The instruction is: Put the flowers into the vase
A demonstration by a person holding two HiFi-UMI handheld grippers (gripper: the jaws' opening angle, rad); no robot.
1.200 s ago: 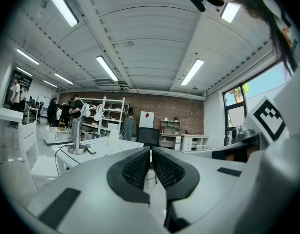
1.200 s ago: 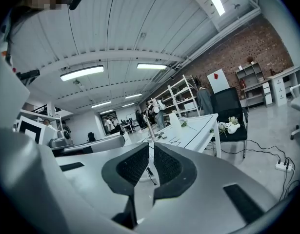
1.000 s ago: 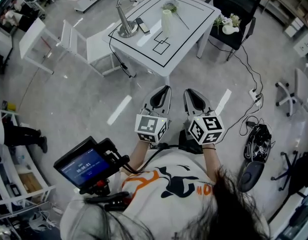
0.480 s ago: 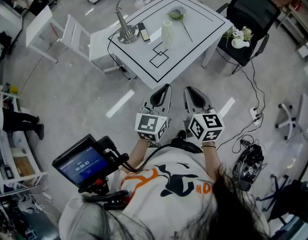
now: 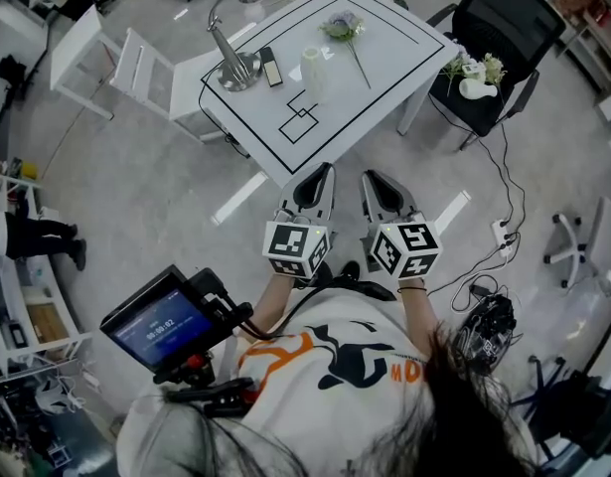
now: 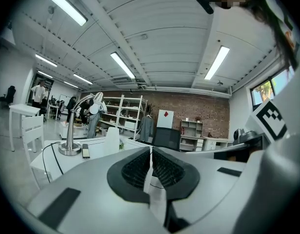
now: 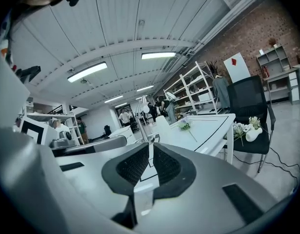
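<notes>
Table shift: both grippers are closing in on the white table (image 5: 389,53) compared with a second ago. Its near corner is now sitting just ahead of the jaw tips in the head view, where earlier bare floor was showing between.
Left gripper (image 5: 325,171): I am holding it just short of the table's near corner, jaws pressed together with nothing between them (its own view is showing the pads meeting).
Right gripper (image 5: 370,176): it is riding beside the left one, also just short of the table, jaws all but meeting on nothing, only a thin slit showing.
Flower (image 5: 343,28): it is lying flat on the table's far half, bloom toward the far edge, stem running back toward the table's right edge.
Vase (image 5: 311,64): it is standing upright near the table's middle, close to the flower's stem but apart from it.
Lamp (image 5: 235,66): its round base is resting near the table's left corner, with a dark slim handset (image 5: 271,66) lying just beside it.
Black chair (image 5: 499,23): it is standing off the table's right side, carrying a white bunch (image 5: 471,71) on its seat.
</notes>
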